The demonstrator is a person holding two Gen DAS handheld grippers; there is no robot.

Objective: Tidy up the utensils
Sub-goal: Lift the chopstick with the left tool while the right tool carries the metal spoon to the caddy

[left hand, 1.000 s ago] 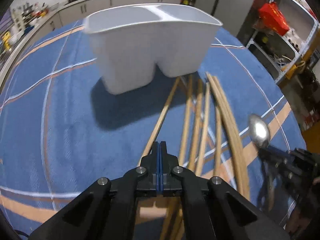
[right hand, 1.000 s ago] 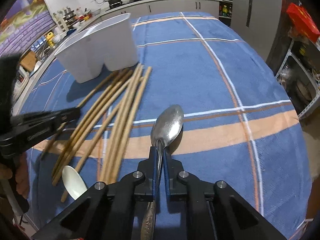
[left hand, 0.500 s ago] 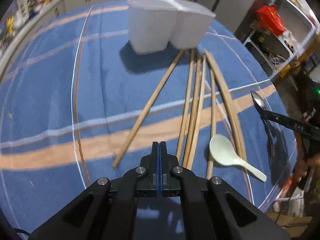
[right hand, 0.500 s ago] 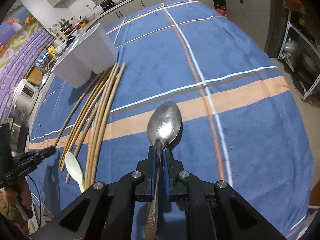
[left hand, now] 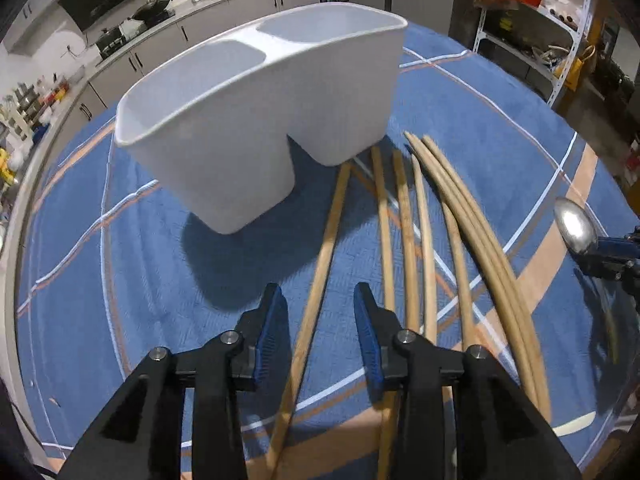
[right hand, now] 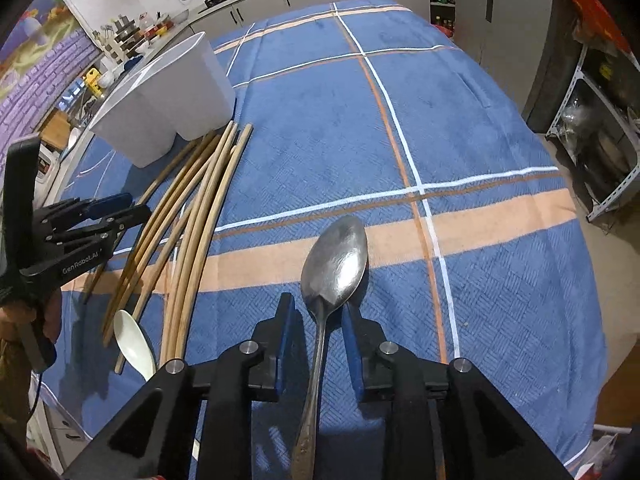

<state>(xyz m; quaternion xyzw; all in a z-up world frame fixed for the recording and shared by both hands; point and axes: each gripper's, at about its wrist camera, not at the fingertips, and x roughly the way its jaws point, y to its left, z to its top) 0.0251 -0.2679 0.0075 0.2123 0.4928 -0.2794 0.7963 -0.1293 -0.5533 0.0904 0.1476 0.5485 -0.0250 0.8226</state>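
A white two-compartment holder (left hand: 260, 120) (right hand: 172, 92) stands on the blue cloth. Several wooden chopsticks (left hand: 420, 240) (right hand: 192, 208) fan out from its base. My left gripper (left hand: 320, 312) (right hand: 116, 208) hovers low over them, its jaws opening, and the leftmost chopstick (left hand: 320, 276) runs between the pads untouched. A metal spoon (right hand: 336, 264) (left hand: 576, 228) lies along my right gripper (right hand: 318, 320), whose jaws are also opening. Gaps show on both sides of the spoon's neck. A white ceramic spoon (right hand: 134, 344) rests beside the chopsticks' near ends.
The blue cloth with orange and white stripes (right hand: 440, 140) covers the whole table. Kitchen counters (left hand: 224, 12) run along the far side. A metal shelf rack (right hand: 600, 128) stands past the table's right edge. A person's hand (right hand: 24, 316) holds the left gripper's handle.
The left gripper went from shut to open and came back in close to the holder, over the leftmost chopstick. The right gripper's jaws parted from the metal spoon's neck.
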